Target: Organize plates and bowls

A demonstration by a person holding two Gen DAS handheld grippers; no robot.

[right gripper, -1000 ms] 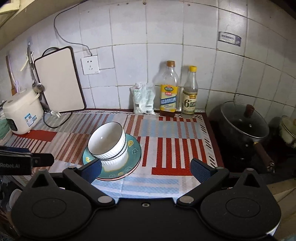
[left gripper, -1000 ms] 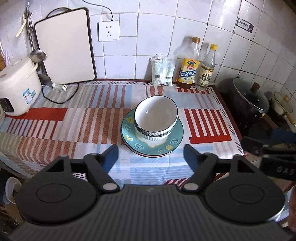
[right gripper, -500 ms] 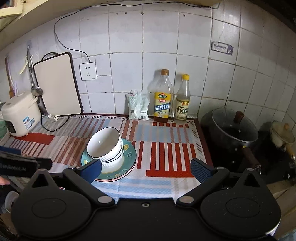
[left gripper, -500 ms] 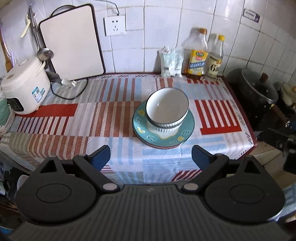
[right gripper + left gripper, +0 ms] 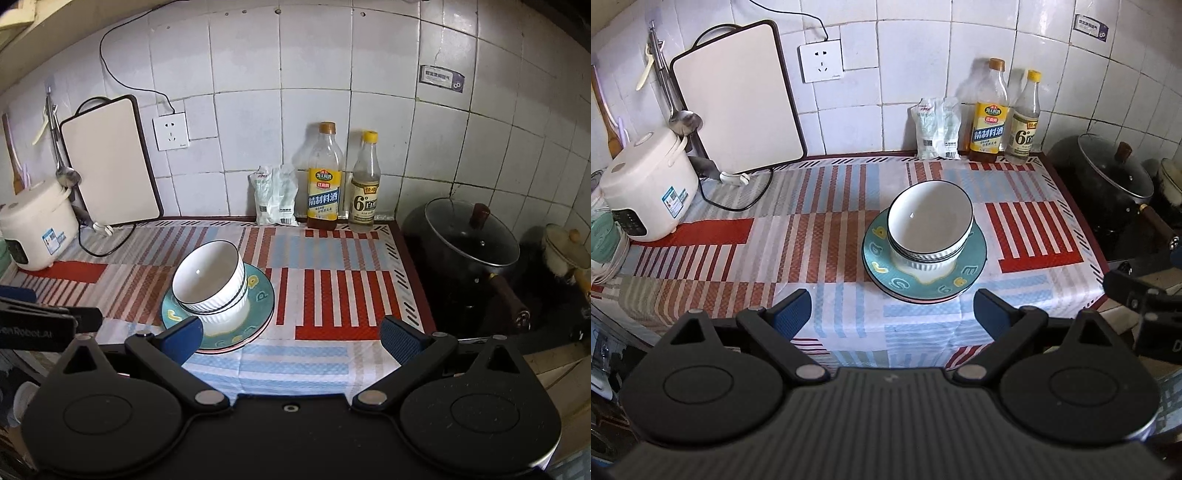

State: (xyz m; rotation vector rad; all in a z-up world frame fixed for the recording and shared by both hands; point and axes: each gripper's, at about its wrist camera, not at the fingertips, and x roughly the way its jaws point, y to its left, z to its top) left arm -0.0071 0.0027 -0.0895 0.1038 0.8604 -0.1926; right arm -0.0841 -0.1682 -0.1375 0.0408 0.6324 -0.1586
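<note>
Left hand-held gripper (image 5: pixel 892 312), bottom centre of its frame: jaws spread wide, nothing between them. Right hand-held gripper (image 5: pixel 291 338), bottom centre of its frame: likewise released and empty, its left pad overlapping the plate rim in view, contact not confirmed.

Beyond, mid-frame on the bench (image 5: pixel 820 206): bowls (image 5: pixel 929 229) nested and tilted, seated on stacked plates (image 5: pixel 905 280).

Assessment: stacking appears complete. Recommended: keep both grippers off the rim and level the tilted bowls only with a wide, gentle grasp, lest the ceramic slide.

Far edge: bottles (image 5: pixel 988 114) by the wall, well apart.

Bowls (image 5: pixel 930 221) stacked on plates (image 5: pixel 925 275), bottles (image 5: pixel 988 114) behind
</note>
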